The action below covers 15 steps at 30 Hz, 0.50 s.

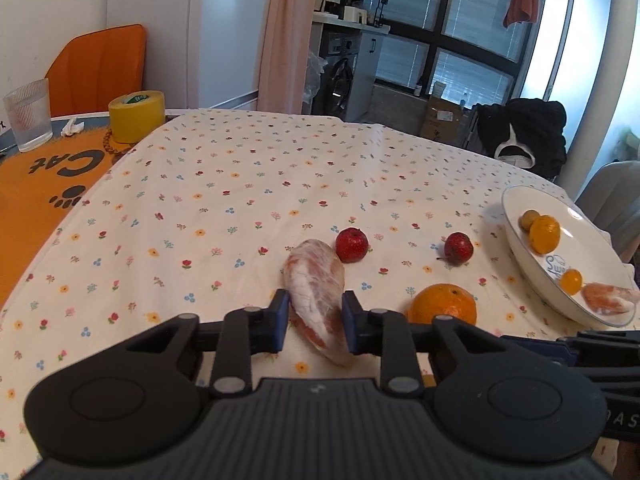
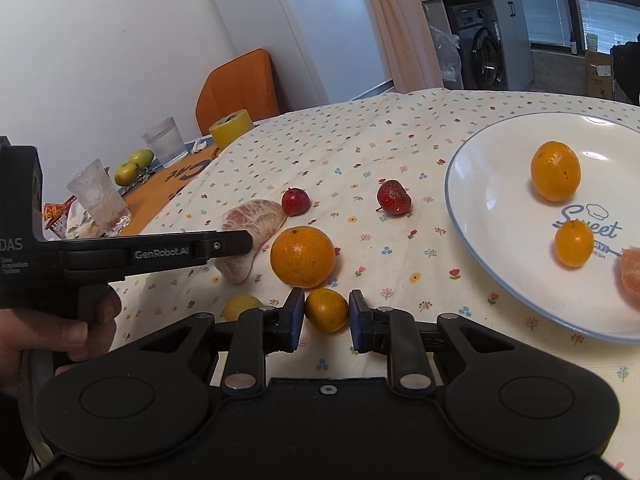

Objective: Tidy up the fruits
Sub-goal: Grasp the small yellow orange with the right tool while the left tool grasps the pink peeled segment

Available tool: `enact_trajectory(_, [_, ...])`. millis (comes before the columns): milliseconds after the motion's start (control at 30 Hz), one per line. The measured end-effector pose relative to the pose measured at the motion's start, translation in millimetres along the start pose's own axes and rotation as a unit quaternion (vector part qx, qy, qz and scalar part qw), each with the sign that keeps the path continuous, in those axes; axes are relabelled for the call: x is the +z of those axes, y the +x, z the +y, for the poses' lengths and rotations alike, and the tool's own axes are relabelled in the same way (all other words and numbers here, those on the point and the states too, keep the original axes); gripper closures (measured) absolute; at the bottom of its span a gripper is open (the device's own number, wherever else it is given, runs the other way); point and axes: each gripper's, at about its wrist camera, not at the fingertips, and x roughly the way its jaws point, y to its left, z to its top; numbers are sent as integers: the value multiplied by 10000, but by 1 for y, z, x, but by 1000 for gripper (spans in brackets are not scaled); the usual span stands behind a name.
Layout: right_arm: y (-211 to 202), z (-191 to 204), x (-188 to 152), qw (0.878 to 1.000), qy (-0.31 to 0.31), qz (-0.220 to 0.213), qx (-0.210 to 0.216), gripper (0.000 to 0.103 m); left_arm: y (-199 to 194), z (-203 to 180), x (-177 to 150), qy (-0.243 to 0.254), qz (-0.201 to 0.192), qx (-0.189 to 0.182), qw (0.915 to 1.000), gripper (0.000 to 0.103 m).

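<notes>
Fruits are lying loose on the tablecloth (image 1: 240, 184) beside the plate (image 2: 500, 184). I am closing the left gripper (image 1: 314, 322) on a peeled segment (image 1: 316, 292); overclamping risks crushing it. My right gripper (image 2: 326, 318) is straddling a kumquat (image 2: 326, 309), unclenched; it may roll.

My left wrist view looks low and forward along its fingers across the table (image 1: 240, 200), toward the far edge and windows. My right wrist view faces the far-left corner from close above the cloth. Both views share the large orange (image 1: 444, 304) (image 2: 303, 256), the peeled segment (image 1: 316, 292) (image 2: 256, 220) and the plate (image 1: 516, 216) (image 2: 480, 200).
</notes>
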Motion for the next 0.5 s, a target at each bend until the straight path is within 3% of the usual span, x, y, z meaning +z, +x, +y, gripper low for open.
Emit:
enact_trajectory(333, [-12, -2, -5, 9999, 57, -84, 18, 81, -23, 3, -10, 50, 301, -75, 9995, 79])
enact_trajectory(433, [-11, -2, -6, 9999, 76, -96, 25, 81, -24, 0, -10, 183, 335, 116, 9992, 76])
enact_trajectory(500, [-11, -2, -7, 9999, 92, -93, 19, 81, -23, -2, -9, 239, 277, 79, 9993, 65])
